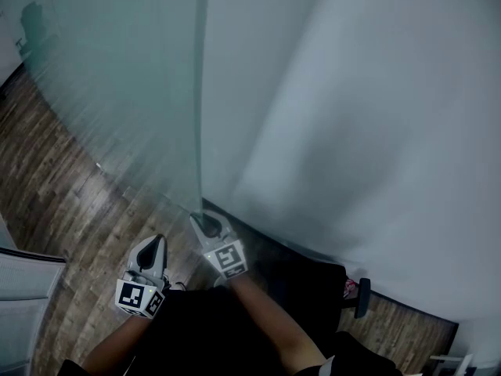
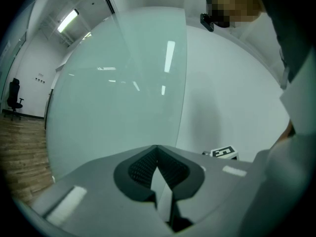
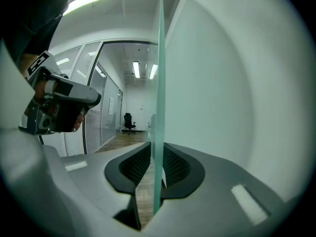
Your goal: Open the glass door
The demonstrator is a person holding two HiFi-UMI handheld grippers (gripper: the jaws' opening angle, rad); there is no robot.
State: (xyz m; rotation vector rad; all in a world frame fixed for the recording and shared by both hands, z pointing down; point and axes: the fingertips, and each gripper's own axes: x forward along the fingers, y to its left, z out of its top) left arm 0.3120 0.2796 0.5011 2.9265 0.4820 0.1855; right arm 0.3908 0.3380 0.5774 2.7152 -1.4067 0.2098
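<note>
While our right gripper (image 3: 157, 156) clamps the upright free edge of the glass door (image 3: 160, 68), which stands just beside the white wall (image 3: 227, 93) over the wood floor (image 1: 55, 202), we hold our left gripper (image 2: 158, 156) clenched and empty, close by and facing that door.

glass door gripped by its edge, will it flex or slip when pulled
Probably stiff: the edge of the glass door stands straight between the right gripper jaws. Likely slippery, the pane is smooth and bare. Likely heavy, a tall slab.
</note>
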